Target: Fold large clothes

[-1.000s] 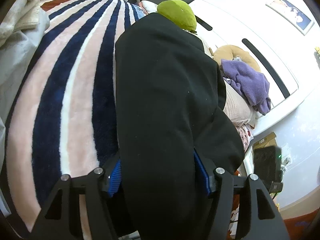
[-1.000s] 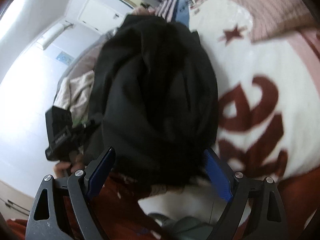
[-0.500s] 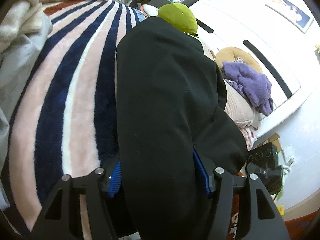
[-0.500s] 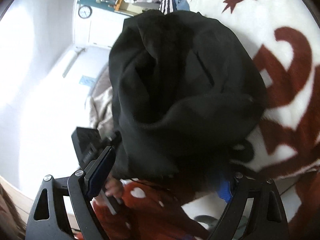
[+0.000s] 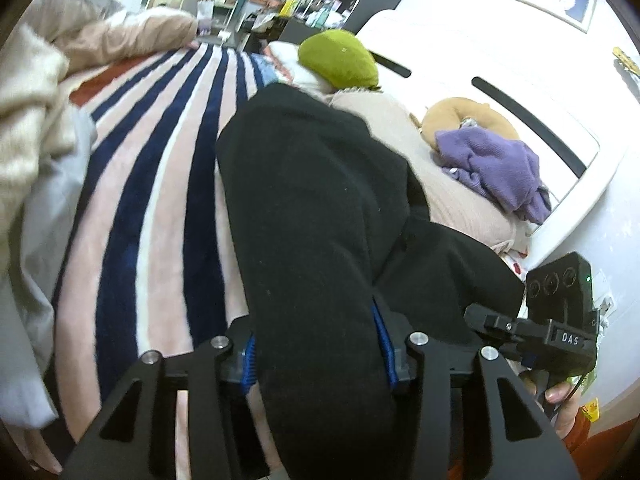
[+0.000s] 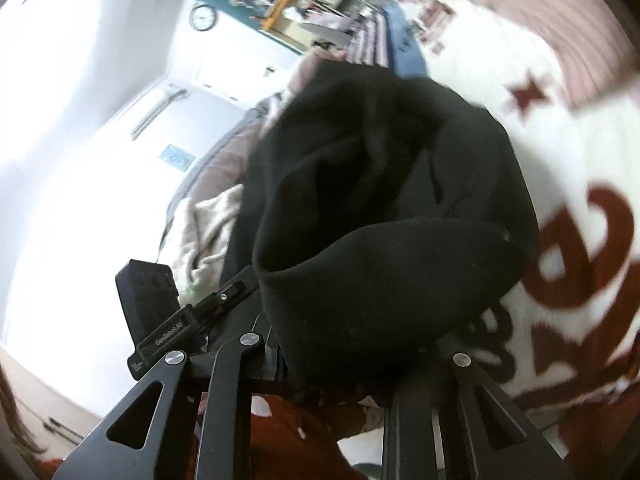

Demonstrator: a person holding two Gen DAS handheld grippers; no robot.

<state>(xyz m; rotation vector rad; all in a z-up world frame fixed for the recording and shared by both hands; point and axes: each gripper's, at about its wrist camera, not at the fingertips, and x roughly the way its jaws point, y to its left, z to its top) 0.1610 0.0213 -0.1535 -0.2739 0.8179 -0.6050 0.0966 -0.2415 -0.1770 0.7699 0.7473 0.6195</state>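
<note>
Black fabric fills the middle of both wrist views: the garment [image 5: 312, 208] is bunched into a thick roll and held up over the bed. In the left wrist view the left claw [image 5: 318, 354] is clenched on this roll, its blue pads [image 5: 249, 364] pressing the cloth from both sides. The garment runs forward from the claw across a blanket [image 5: 160, 184] striped in navy, pink and white. Beyond its far end sits a green cushion [image 5: 340, 62]; to the right a purple cloth [image 5: 492, 168] lies on a tan pillow [image 5: 466, 114] against the white headboard [image 5: 520, 80]. The other handheld unit shows at the lower right, just beside the garment's edge.

In the right wrist view the garment [image 6: 384, 208] hangs in deep folds over the right claw [image 6: 356, 364], which grips a fold of it; the fingertips are buried in cloth. Behind it lies a white blanket with red-brown lettering [image 6: 580, 248] and a star. A wall clock [image 6: 203, 17] hangs at the upper left. This view is blurred.
</note>
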